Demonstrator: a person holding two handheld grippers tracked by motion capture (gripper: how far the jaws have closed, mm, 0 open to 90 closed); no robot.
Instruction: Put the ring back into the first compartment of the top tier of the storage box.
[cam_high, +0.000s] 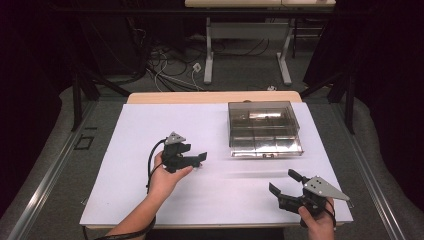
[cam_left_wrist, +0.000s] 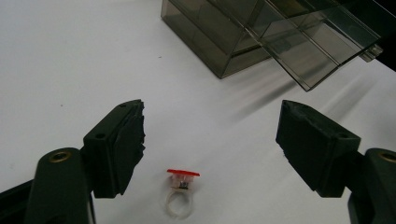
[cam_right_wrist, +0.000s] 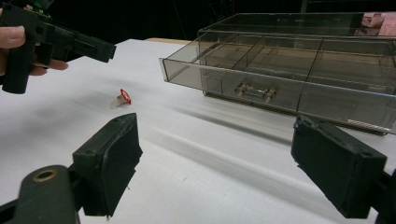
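We hold the left gripper (cam_high: 192, 159) above the white table (cam_high: 130, 165) with its jaws spread wide and empty, straddling a small clear ring with a red top (cam_left_wrist: 182, 191), which we judge we mean to pick up. The right gripper (cam_high: 285, 186) waits near the table's front edge, its 2 jaws also apart and empty, facing the smoky plastic drawer box (cam_right_wrist: 289, 70), whose drawer stands pulled out, likely ready for the ring.

The small ring (cam_left_wrist: 180, 196) lies on the table sheet (cam_left_wrist: 70, 60), between the fingers (cam_left_wrist: 116, 149) of the left gripper (cam_left_wrist: 212, 144) and a little nearer to the left one, not touching either. The drawer box (cam_left_wrist: 261, 37) stands beyond these fingers, toward the right one. From the right gripper (cam_right_wrist: 219, 172), the ring (cam_right_wrist: 122, 98) lies ahead of its left finger (cam_right_wrist: 109, 163), and the box (cam_right_wrist: 299, 70), its drawer pulled out, stands ahead of its right finger.
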